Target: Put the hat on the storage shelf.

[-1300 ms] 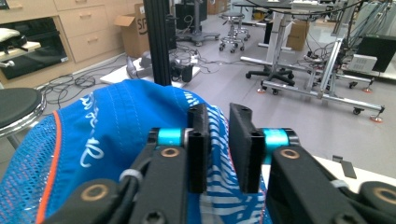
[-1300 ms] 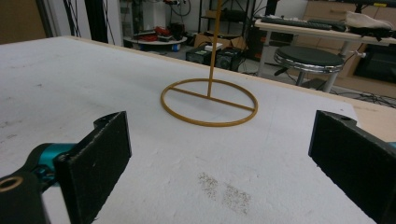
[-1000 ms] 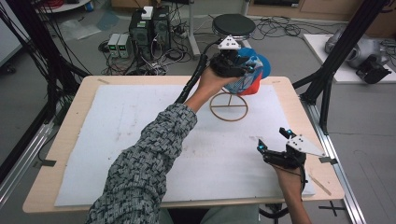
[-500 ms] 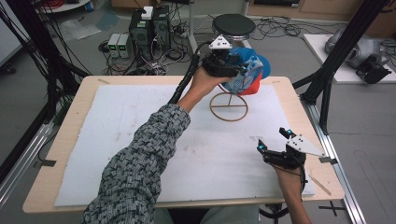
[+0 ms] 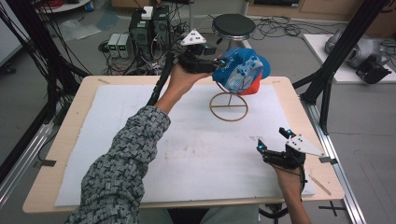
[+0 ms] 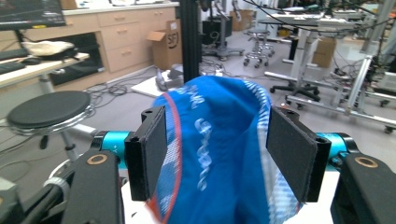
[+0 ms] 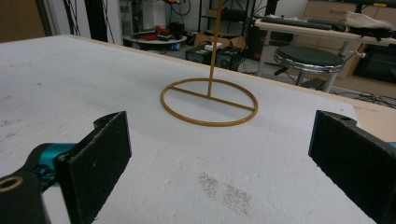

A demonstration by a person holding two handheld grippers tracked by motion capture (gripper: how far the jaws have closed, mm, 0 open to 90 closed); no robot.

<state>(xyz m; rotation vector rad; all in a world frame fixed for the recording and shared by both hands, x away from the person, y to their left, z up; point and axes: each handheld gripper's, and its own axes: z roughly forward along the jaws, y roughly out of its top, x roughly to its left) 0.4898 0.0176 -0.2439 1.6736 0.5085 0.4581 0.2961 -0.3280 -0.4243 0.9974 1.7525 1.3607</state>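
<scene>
High view: the left tongs [image 5: 219,63] are up at about twelve o'clock over the far edge of the table [image 5: 70,154], at the blue cap [image 5: 243,70] that sits on top of the thin brass-coloured stand [image 5: 229,106]. In the left gripper view the cap's blue cloth [image 6: 210,154] lies between the two black jaws, which stand apart on either side of it; the left one seems to touch the cloth, the right one has a gap, so they are spread around the cap rather than pinching it. I judge the work to be at the cap itself, either just set on the stand or about to be lifted off, and I cannot tell which; the grip is not closed. The right tongs [image 5: 273,142] rest low at about four o'clock, jaws spread wide and holding nothing, with the stand's ring base [image 7: 209,102] ahead of them in the right gripper view. The table is pale wood under a white, slightly scuffed foam sheet [image 5: 196,154]. Beyond it are a black round stool [image 5: 233,24], computer boxes [image 5: 149,23] with tangled cables on a grey floor, and dark frame posts at both sides.
</scene>
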